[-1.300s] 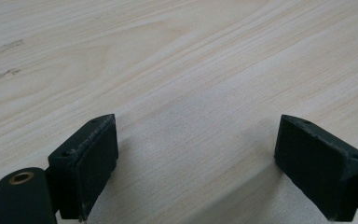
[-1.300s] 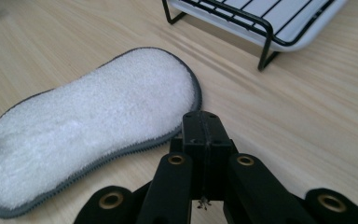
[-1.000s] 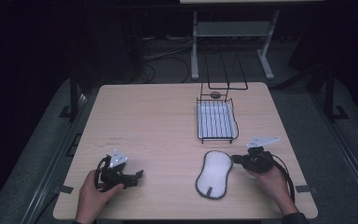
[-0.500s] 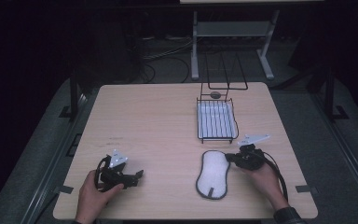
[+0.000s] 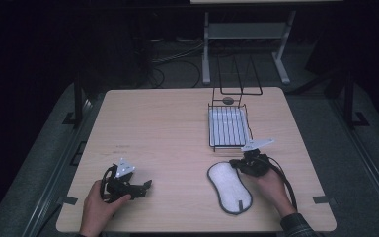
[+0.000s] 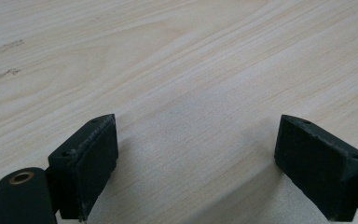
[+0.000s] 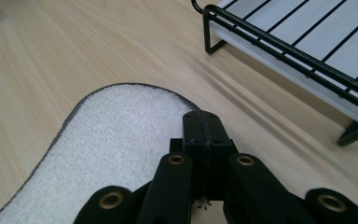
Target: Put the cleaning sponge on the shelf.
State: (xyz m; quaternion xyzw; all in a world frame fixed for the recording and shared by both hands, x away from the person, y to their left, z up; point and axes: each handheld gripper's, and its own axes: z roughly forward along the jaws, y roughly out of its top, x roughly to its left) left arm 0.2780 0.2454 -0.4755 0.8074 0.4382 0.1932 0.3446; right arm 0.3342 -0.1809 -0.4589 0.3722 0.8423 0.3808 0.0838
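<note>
**Right gripper at the pad's far end**

Your right gripper point(image 5: 236, 163) sits over the far end of the white pad point(image 5: 229, 186), jaws pressed together with nothing visibly between them. The pad lies flat near the table's point(image 5: 168, 123) near edge, just short of the wire rack point(image 5: 228, 127). Your left gripper point(image 5: 145, 184) rests near the near-left corner, jaws wide apart over bare wood.

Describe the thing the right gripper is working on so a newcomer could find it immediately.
On the wooden table, look at the near right part, just in front of the black wire rack. The white pad lies flat there beside the right gripper: a soft, peanut-shaped cloth piece with a dark edge trim, unlike the rigid rack.
</note>
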